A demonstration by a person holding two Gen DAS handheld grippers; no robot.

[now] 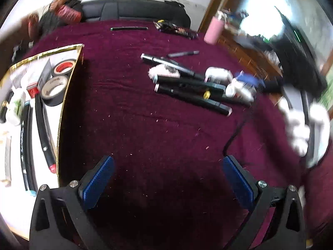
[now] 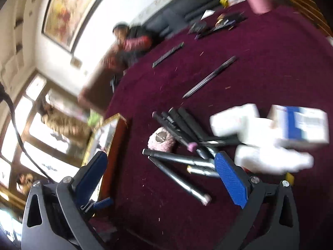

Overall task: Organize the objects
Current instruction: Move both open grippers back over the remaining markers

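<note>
Both jaws apart and empty, left hand-held gripper (image 1: 168, 179) and right hand-held gripper (image 2: 164, 177); marker pile (image 1: 187, 83) loose on table (image 1: 135, 125), tray (image 1: 68, 95) beside; advisable: single marker, gripped crosswise mid-barrel.

left gripper (image 1: 168, 166): two black plastic fingers (image 1: 97, 179), each a broad angular arm with a triangular cut-out near its base. inner faces carried blue pads with a fine knurled texture. round silver screws (image 1: 74, 183) sat in pairs at the finger joints. a thin black cable (image 1: 235, 133) trailed by the right-hand finger.

right gripper (image 2: 160, 170): same build, black arms, blue textured pads (image 2: 231, 179), silver screw heads, triangular cut-outs. a black cable (image 2: 14, 120) looped at the frame's left. motion blur softened finer markings.
</note>
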